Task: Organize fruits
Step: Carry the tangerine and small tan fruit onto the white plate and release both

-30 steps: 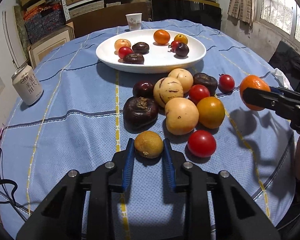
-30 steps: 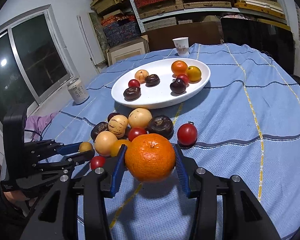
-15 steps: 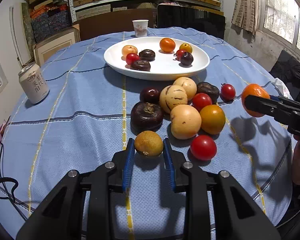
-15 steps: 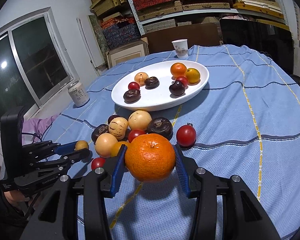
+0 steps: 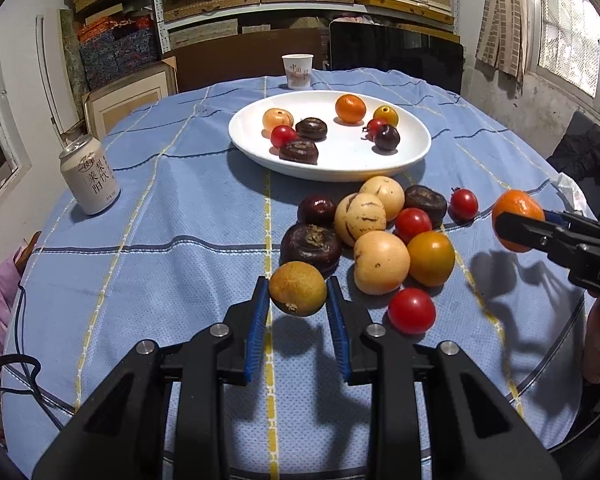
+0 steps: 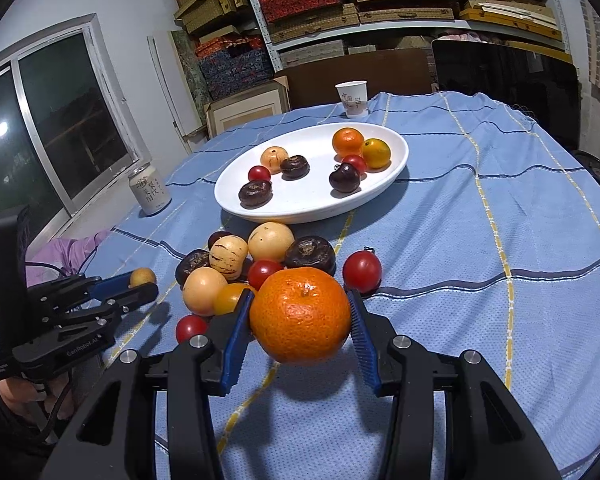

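Observation:
My left gripper (image 5: pixel 298 300) is shut on a small yellow-brown fruit (image 5: pixel 297 288) and holds it just above the blue cloth, near the loose fruit pile (image 5: pixel 376 232). My right gripper (image 6: pixel 300 320) is shut on a large orange (image 6: pixel 300 316), lifted above the cloth in front of the pile (image 6: pixel 252 268). In the left wrist view the right gripper (image 5: pixel 520 224) shows at the right edge with the orange (image 5: pixel 518 206). A white oval plate (image 5: pixel 340 160) with several fruits stands behind the pile; it also shows in the right wrist view (image 6: pixel 300 208).
A drink can (image 5: pixel 90 176) stands at the left of the round table. A paper cup (image 5: pixel 297 71) stands at the far edge behind the plate. Shelves with boxes fill the back wall. A cable (image 5: pixel 16 364) hangs at the near left edge.
My left gripper has lifted the yellow-brown fruit off the cloth and risen. The right gripper keeps holding the orange, nearly still.

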The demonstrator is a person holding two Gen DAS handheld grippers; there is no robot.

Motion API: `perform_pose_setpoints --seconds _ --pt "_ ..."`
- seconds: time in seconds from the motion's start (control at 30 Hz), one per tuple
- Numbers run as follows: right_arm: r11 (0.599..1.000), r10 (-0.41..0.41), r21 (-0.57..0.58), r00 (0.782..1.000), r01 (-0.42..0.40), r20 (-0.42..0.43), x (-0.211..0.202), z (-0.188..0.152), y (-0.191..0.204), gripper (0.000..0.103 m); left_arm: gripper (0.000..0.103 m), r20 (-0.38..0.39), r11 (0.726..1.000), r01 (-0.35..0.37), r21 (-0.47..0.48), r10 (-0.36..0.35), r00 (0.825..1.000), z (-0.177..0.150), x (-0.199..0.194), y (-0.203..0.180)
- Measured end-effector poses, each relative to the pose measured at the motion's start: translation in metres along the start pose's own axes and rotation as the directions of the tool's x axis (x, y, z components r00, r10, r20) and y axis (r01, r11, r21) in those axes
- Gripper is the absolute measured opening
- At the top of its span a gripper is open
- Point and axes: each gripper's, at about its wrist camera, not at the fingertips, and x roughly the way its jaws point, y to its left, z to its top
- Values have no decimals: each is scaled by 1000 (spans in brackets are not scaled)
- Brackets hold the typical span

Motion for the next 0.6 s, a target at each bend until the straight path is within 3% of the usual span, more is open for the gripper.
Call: perform_pose_setpoints --seconds 0.13,0.4,0.6 --pt "998 -51 -22 999 51 17 -9 11 0 47 28 44 1000 -9 1 9 999 19 -13 1" --pt "986 -122 -102 988 132 99 -30 64 5 47 28 128 999 -34 1 34 991 75 -26 -2" --pt "976 -151 -139 982 167 115 -20 97 5 47 28 141 999 -32 -9 33 989 111 -15 -2"
